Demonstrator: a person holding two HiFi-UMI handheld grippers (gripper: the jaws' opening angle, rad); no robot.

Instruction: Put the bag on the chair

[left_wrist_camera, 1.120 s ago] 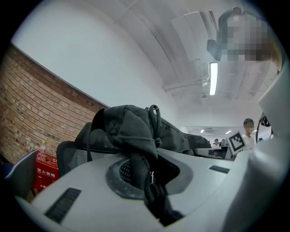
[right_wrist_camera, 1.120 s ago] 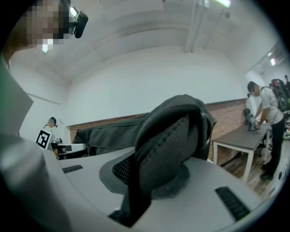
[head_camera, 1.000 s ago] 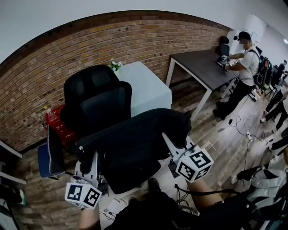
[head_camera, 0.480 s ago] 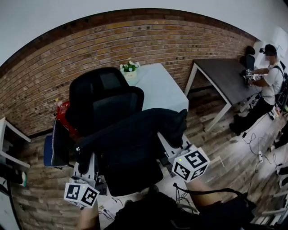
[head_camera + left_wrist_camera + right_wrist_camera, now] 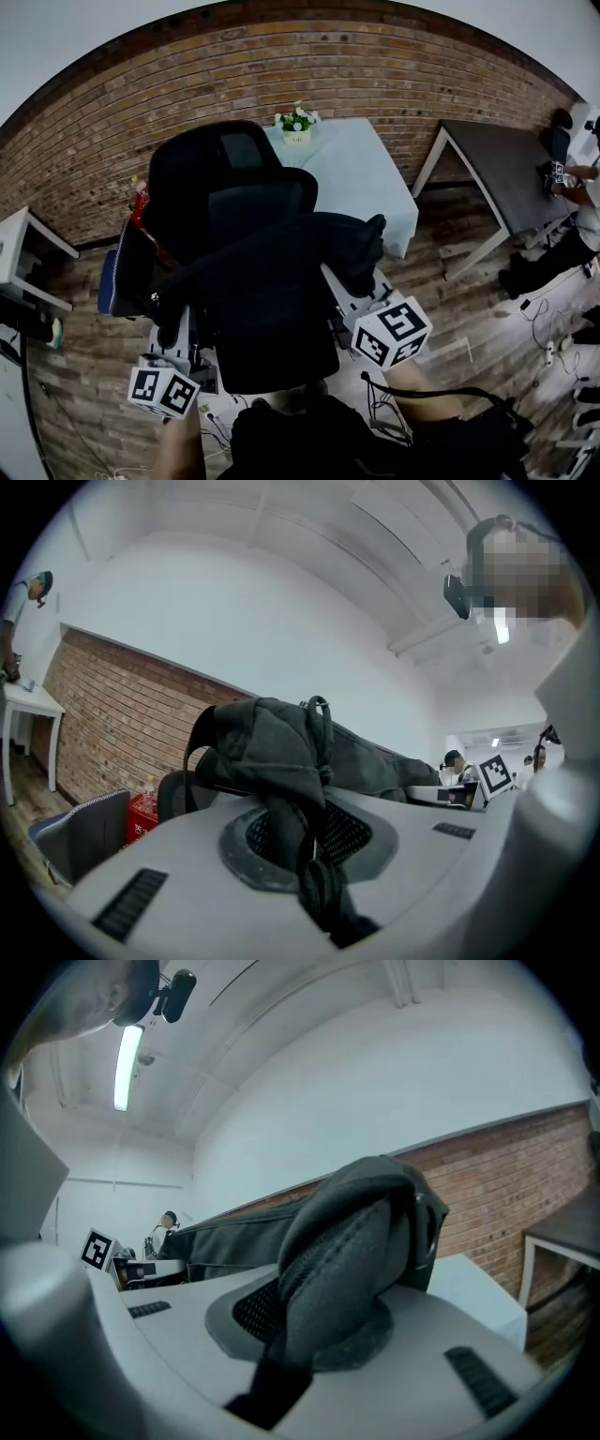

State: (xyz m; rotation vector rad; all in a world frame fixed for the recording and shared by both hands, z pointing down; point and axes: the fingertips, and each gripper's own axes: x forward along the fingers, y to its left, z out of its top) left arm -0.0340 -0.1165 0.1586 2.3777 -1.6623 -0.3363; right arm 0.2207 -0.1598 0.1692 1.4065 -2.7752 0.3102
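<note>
While bag (image 5: 272, 272) hangs over chair (image 5: 220, 178), left gripper (image 5: 176, 330) and right gripper (image 5: 339, 286) fingers clamp its ends; red box (image 5: 142, 816) print illegible.

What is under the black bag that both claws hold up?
Part of the chair, its seat, shows below the bag; the seat's rear and the lower backrest are covered.

Soft black bag (image 5: 281, 272) stretched level, held aloft over black office chair (image 5: 246, 192)

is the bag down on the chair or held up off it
Held up: the bag spans between left tool and right tool, each shut on it, above the chair.
</note>
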